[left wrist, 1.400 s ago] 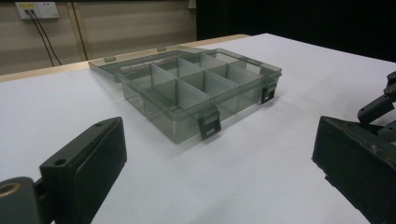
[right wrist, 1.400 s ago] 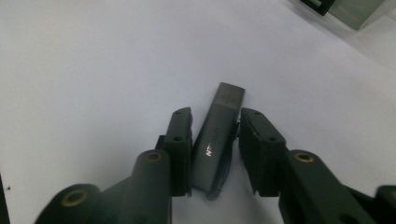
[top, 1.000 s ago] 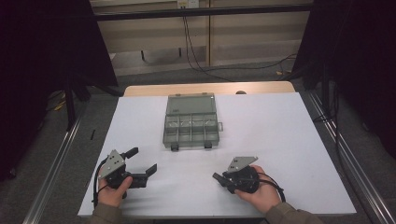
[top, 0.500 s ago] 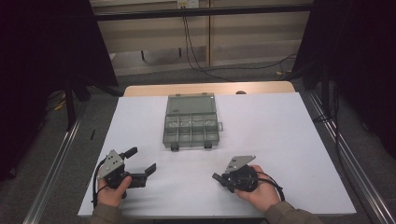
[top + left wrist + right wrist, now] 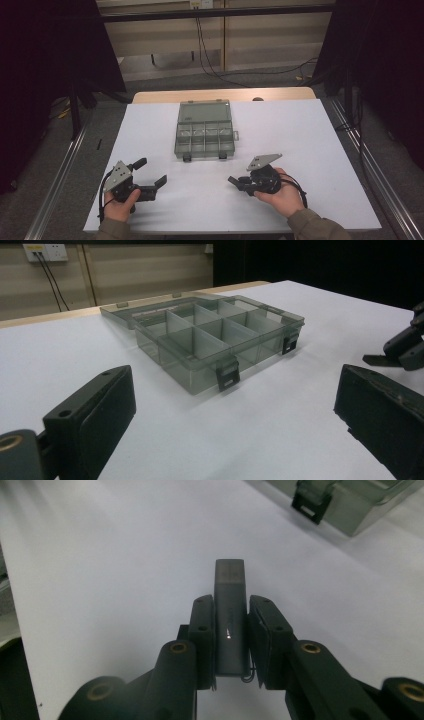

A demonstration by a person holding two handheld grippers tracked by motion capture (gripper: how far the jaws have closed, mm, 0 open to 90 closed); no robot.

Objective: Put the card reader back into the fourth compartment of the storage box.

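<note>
On the white counter (image 5: 300,130) the open compartment box (image 5: 205,132) lies near the far edge, well apart from both hands. The right claw (image 5: 229,625) has just been closing and now clamps a small grey block (image 5: 229,615) near the front edge, so the pick looks done and carrying to the box should come next. The left claw (image 5: 151,172) stands apart, empty.

Small grey block (image 5: 229,615): lower end buried between right gripper (image 5: 229,645) fingers (image 5: 202,640); underside out of sight; in high view too small to make out inside right gripper (image 5: 239,183).

Compartment box (image 5: 350,500): cut off by top edge in right gripper view, one corner and latch left.

Left gripper (image 5: 235,415) fingers (image 5: 95,415): cropped by bottom and right edges of left gripper view.

Box compartments (image 5: 205,135): contents too small to tell from high view.

Surface (image 5: 300,130): near edge cut by frame bottom.
</note>
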